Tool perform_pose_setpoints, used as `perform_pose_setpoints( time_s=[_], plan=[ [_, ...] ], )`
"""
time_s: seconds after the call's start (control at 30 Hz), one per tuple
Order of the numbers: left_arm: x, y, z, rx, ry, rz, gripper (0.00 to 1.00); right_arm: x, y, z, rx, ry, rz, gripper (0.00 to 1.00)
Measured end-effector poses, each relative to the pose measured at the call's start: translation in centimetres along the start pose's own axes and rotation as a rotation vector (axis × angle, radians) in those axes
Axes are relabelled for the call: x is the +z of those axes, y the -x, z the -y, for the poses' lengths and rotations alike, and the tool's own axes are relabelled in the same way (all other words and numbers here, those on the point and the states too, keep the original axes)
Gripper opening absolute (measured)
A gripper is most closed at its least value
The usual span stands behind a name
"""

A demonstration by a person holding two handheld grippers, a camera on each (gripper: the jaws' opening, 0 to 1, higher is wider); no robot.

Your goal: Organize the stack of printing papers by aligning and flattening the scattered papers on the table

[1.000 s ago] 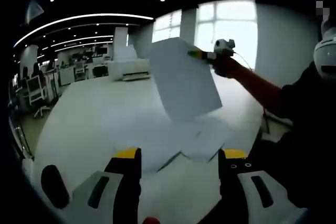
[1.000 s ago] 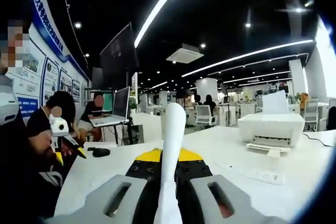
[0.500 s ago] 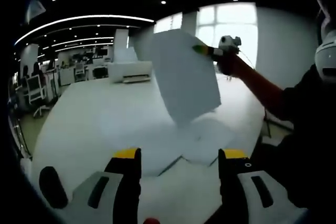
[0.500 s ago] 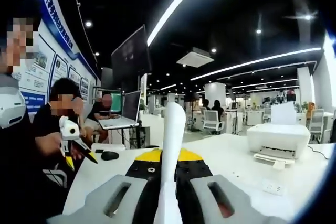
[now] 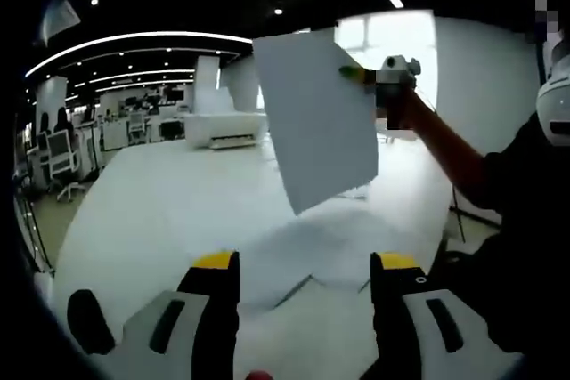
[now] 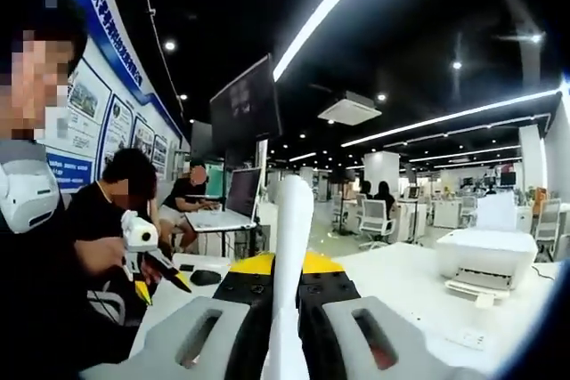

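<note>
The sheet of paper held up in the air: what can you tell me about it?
The sheet is plain white printing paper, blank on the side that shows, flat and uncreased. It hangs tilted above the white table, clear of the loose papers lying there. The right gripper pinches its upper edge. In the right gripper view it shows edge-on, a thin white strip clamped between the closed jaws.

- A sheet (image 5: pixel 313 117) hangs above the papers (image 5: pixel 303 251) lying on the table (image 5: pixel 142 220).
- A printer (image 5: pixel 223 128) sits at the table's far end.
</note>
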State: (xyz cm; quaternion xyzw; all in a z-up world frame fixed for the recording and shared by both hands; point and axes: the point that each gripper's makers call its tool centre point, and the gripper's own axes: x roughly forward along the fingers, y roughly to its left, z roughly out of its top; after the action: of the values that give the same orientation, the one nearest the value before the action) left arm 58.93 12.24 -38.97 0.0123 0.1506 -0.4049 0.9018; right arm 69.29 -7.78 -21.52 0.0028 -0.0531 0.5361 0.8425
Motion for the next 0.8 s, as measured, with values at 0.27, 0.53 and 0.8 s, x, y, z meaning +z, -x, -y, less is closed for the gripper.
perform_pose_setpoints(
  time_s=[0.27,0.53,0.8],
  plan=[
    [0.3,0.0,-0.1,0.0,0.0,0.016,0.62,1.1,-0.4,-1.8,0.036,0.013,0.011,0.04],
    [0.6,-0.3,0.0,-0.005,0.01,0.033,0.62,2.1,-0.8,-3.8,0.068,0.026,0.022,0.02],
    [1.4,-1.7,1.1,-0.046,0.012,0.061,0.62,3.1,-1.1,-5.4,0.106,0.031,0.042,0.02]
  ],
)
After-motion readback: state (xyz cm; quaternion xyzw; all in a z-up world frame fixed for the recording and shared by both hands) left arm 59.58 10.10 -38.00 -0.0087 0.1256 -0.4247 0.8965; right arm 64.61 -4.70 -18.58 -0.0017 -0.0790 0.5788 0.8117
